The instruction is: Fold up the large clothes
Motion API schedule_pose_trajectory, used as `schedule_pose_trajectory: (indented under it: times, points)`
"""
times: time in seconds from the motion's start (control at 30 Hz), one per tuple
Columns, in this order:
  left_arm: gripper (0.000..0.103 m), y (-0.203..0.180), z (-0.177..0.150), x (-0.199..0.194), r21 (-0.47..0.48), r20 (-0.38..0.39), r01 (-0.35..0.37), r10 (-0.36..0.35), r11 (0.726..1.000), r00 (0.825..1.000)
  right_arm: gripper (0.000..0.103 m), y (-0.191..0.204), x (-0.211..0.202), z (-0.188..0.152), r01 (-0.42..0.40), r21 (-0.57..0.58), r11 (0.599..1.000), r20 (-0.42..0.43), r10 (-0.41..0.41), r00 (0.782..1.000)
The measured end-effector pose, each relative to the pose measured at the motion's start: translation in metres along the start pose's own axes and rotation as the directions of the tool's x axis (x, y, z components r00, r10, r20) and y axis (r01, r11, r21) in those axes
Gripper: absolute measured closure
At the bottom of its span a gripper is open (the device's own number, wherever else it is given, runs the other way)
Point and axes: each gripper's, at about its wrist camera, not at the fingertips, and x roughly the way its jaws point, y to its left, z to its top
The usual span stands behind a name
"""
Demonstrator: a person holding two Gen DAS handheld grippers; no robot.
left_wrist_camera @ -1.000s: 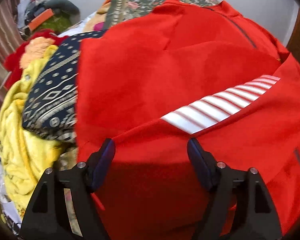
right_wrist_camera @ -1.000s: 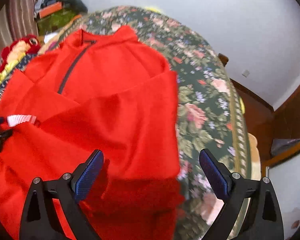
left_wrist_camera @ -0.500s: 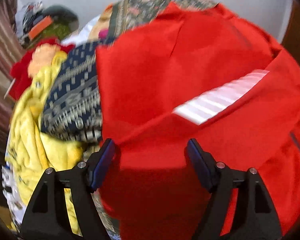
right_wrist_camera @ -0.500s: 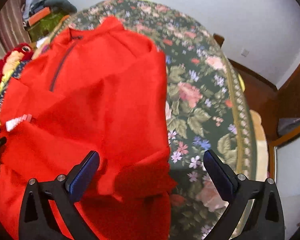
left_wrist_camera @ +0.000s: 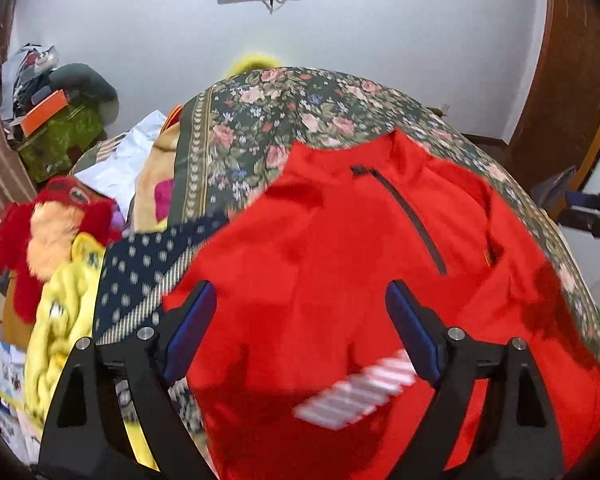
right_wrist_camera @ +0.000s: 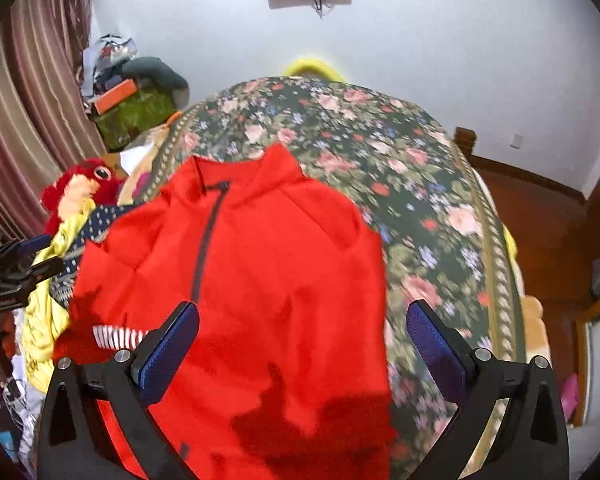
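A large red zip-neck top [left_wrist_camera: 340,260] lies spread on the floral bedspread [left_wrist_camera: 268,120], collar at the far end, dark zipper down its chest. It also shows in the right wrist view [right_wrist_camera: 268,272]. A red-and-white striped cuff [left_wrist_camera: 356,396] lies folded over its near part, and shows in the right wrist view [right_wrist_camera: 118,336]. My left gripper [left_wrist_camera: 300,328] is open and empty, raised over the top's near left part. My right gripper [right_wrist_camera: 302,344] is open and empty, over the top's near right edge.
A heap of clothes lies left of the top: a navy patterned cloth [left_wrist_camera: 152,272], a yellow fleece [left_wrist_camera: 64,320], a red plush toy [left_wrist_camera: 52,220]. The bedspread [right_wrist_camera: 420,200] extends right. A curtain [right_wrist_camera: 24,120] hangs left. The other gripper shows at the right edge [left_wrist_camera: 592,216].
Both grippers have risen and pulled back from the red top, so the views tilted up to show the wall and whole garment. Both stayed open and empty.
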Motion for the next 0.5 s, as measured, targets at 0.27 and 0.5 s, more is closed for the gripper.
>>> schedule_pose_trajectory:
  times: [0.27, 0.5]
  points:
    - [0.016, 0.027, 0.046, 0.078, -0.131, -0.028, 0.057, -0.061, 0.99, 0.998, 0.0, -0.007, 0.076, 0.048, -0.001, 0.011, 1.0, -0.037, 0.002, 0.999]
    - [0.017, 0.026, 0.083, 0.145, -0.241, -0.041, 0.149, -0.164, 0.959, 0.986, 0.007, -0.012, 0.15, 0.087, -0.017, 0.057, 0.998, -0.038, 0.019, 0.999]
